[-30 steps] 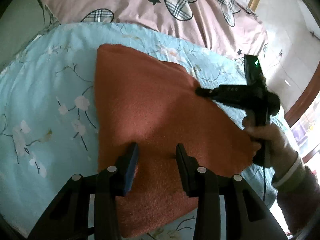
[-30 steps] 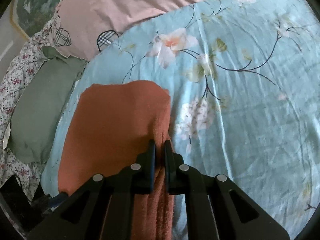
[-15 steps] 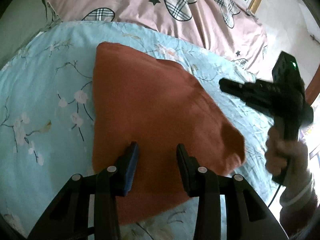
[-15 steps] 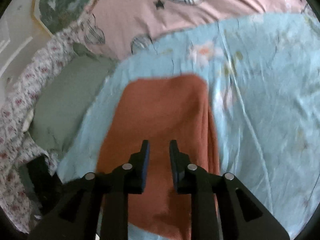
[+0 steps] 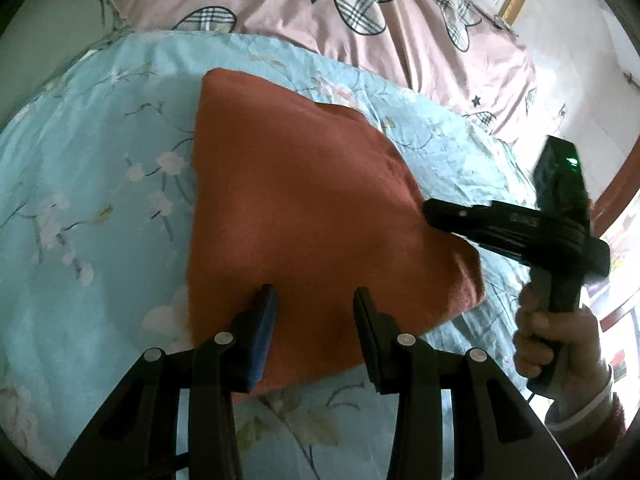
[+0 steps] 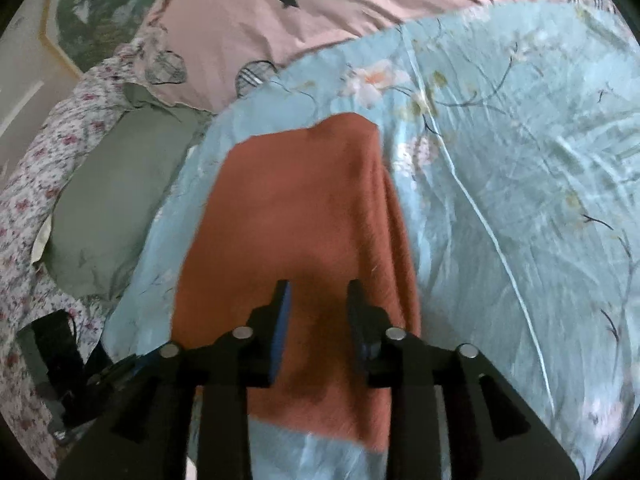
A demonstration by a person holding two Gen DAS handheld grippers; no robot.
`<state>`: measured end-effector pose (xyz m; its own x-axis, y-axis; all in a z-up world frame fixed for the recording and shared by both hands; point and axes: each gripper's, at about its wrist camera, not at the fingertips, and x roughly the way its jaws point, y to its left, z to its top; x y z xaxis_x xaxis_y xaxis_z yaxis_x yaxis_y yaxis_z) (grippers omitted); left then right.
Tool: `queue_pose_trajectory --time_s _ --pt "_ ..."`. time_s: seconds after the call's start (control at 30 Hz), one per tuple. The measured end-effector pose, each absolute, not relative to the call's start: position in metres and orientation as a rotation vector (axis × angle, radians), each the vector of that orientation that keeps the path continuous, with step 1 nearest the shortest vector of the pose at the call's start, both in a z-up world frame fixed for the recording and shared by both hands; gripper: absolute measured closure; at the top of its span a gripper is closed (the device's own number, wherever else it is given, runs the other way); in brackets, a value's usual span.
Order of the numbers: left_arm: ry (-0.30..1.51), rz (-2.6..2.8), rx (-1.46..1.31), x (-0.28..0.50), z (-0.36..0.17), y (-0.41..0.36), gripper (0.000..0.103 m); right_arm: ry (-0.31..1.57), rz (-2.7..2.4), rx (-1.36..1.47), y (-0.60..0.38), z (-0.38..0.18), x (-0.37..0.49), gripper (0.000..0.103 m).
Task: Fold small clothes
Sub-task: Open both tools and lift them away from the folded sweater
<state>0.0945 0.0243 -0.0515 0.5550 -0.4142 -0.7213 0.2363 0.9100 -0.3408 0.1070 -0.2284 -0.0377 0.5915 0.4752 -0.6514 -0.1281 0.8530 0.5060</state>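
Observation:
A rust-orange cloth (image 5: pixel 304 216) lies folded and flat on the light blue floral bedsheet (image 5: pixel 100 208). My left gripper (image 5: pixel 316 300) is open and empty, hovering over the cloth's near edge. My right gripper (image 6: pixel 318 292) is open and empty above the cloth (image 6: pixel 304 208). In the left wrist view the right gripper (image 5: pixel 430 208) shows held in a hand at the right, its tip over the cloth's right edge.
A pink pillow with plaid hearts (image 5: pixel 340 20) lies at the head of the bed. A green pillow (image 6: pixel 108 200) and a floral quilt (image 6: pixel 24 240) lie left of the cloth. A picture frame (image 6: pixel 80 12) hangs on the wall.
My right gripper let go of the cloth's edge, opened and lifted back over the cloth. The cloth settled flat. My left gripper stayed open and barely moved.

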Motion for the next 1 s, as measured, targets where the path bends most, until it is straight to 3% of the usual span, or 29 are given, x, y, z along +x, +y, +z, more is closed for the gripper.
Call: queue_pose_trajectory --time_s 0.2,0.4,0.73,1.0 --pt "0.884 -0.290 -0.192 0.069 -0.043 0.039 0.056 0.843 0.382 0.344 -0.212 -0.027 0.068 0.061" --pt "0.882 -0.213 -0.189 0.051 -0.044 0.052 0.053 0.850 0.364 0.308 -0.210 -0.033 0.041 0.059" --pt "0.897 -0.161 -0.156 0.027 -0.053 0.053 0.040 0.857 0.345 0.302 -0.215 -0.040 0.011 0.055" --pt "0.894 -0.150 -0.155 0.024 -0.051 0.057 0.038 0.857 0.285 0.319 -0.230 -0.048 0.021 0.055"
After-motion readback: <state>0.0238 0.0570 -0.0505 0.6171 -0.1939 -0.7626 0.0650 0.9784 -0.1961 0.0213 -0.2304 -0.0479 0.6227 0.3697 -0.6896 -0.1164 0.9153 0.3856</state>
